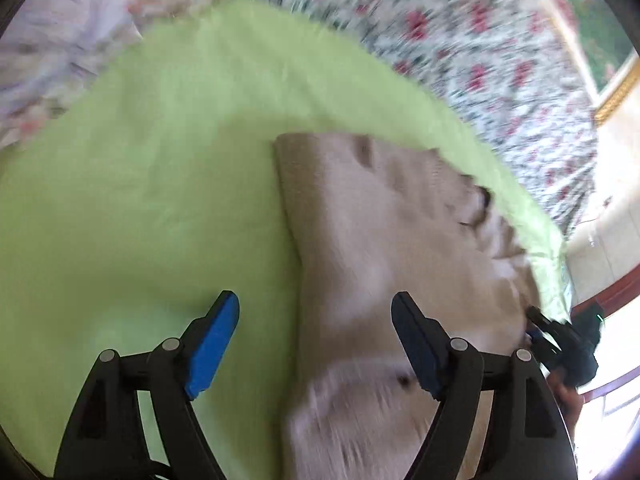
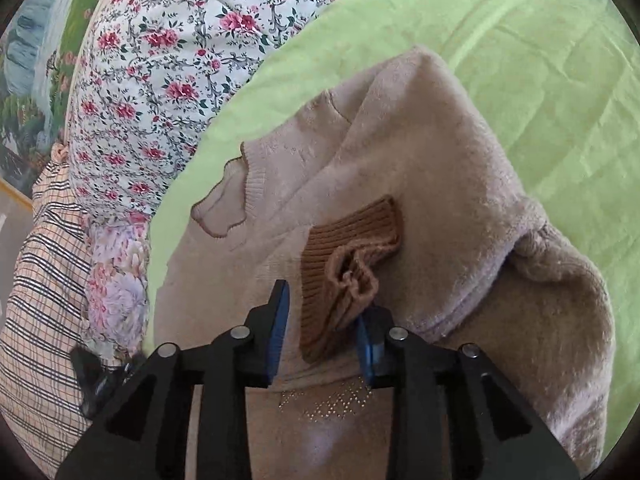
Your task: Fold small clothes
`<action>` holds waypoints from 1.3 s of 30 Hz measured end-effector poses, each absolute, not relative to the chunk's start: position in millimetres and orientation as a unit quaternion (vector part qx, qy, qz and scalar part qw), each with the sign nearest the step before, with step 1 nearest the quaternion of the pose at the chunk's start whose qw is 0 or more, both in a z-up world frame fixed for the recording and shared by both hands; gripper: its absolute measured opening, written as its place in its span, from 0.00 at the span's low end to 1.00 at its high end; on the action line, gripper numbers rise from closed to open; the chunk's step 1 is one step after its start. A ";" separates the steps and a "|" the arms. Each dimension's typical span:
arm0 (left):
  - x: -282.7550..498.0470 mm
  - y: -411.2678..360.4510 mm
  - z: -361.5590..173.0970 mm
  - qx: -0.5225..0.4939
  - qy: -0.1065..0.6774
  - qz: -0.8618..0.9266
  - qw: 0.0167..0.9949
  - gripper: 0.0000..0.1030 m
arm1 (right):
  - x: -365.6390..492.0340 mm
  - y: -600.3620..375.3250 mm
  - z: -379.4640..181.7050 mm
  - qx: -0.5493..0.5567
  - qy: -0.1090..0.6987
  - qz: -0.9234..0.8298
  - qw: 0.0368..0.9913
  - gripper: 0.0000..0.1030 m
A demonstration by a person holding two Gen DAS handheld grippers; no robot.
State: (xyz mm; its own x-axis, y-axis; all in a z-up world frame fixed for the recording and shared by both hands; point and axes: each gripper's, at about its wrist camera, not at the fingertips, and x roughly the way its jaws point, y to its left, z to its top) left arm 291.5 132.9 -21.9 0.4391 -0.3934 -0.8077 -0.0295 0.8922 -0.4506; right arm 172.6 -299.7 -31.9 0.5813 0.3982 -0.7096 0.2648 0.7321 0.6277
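Note:
A small beige fleece sweater (image 2: 420, 168) lies on a light green cloth (image 2: 540, 80). One sleeve is folded across the body, and its brown ribbed cuff (image 2: 348, 248) lies on top. My right gripper (image 2: 324, 304) is open, its blue pads either side of the cuff, not closed on it. In the blurred left wrist view the sweater (image 1: 380, 232) lies to the right on the green cloth (image 1: 160, 160). My left gripper (image 1: 316, 312) is open and empty over the sweater's left edge. The right gripper (image 1: 560, 340) shows at the sweater's far right side.
A floral bedsheet (image 2: 160, 60) lies beyond the green cloth. A plaid fabric (image 2: 40, 300) and a pale flowered fabric (image 2: 116, 276) lie at the left. A framed picture (image 2: 36, 60) is at the far left. The bed edge and a pale floor (image 1: 612, 200) are at right.

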 end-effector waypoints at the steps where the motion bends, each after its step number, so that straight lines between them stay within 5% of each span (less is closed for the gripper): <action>1: 306.5 129.3 -28.9 -0.207 0.528 -0.113 0.816 0.77 | 173.1 -299.2 -31.9 0.360 0.457 0.042 0.812 0.31; 3: 321.9 120.0 -27.7 -0.182 0.520 -0.115 0.827 0.72 | 175.8 -295.8 -28.8 0.339 0.462 0.043 0.818 0.28; 4: 326.2 113.3 -26.5 -0.161 0.515 -0.112 0.834 0.34 | 177.9 -293.1 -26.2 0.330 0.462 0.044 0.822 0.13; 5: 330.7 106.8 -26.8 -0.149 0.514 -0.123 0.836 0.11 | 180.5 -289.4 -20.0 0.316 0.459 0.051 0.829 0.09; 7: 327.7 99.0 -21.7 -0.132 0.491 -0.113 0.854 0.07 | 173.4 -286.1 9.2 0.308 0.387 0.076 0.866 0.08; 9: 313.9 95.3 -11.5 -0.111 0.450 -0.093 0.881 0.06 | 162.0 -281.8 36.0 0.274 0.328 0.087 0.900 0.08; 15: 315.2 97.2 -21.8 -0.099 0.446 -0.048 0.888 0.06 | 184.0 -276.9 -18.5 0.202 0.480 0.016 0.854 0.08; 20: 317.3 87.3 -18.8 -0.059 0.456 -0.040 0.887 0.07 | 171.6 -293.6 -22.5 0.219 0.484 -0.023 0.847 0.10; 26: 280.4 89.1 -3.2 -0.047 0.481 -0.051 0.874 0.21 | 137.2 -313.6 5.6 0.239 0.462 -0.024 0.854 0.14; 30: 223.6 91.5 12.6 -0.069 0.479 -0.067 0.873 0.48 | 104.4 -317.6 25.3 0.250 0.449 -0.004 0.858 0.18; 31: 209.4 91.3 15.3 -0.075 0.478 -0.071 0.872 0.53 | 95.5 -317.5 28.1 0.252 0.448 0.002 0.858 0.26; 33: 174.1 92.7 19.4 -0.086 0.478 -0.081 0.870 0.53 | 78.8 -317.5 32.9 0.254 0.445 0.013 0.859 0.36; 39: 84.7 95.5 19.5 -0.111 0.497 -0.101 0.855 0.53 | 27.9 -316.9 48.4 0.248 0.440 0.045 0.862 0.36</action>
State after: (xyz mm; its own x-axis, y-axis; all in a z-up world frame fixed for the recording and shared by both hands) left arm 84.7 95.5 19.5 0.4855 -0.2835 -0.8270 0.0633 0.9549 -0.2902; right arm 27.9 -316.9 48.4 0.6096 0.2951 -0.7357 0.1409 0.8730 0.4669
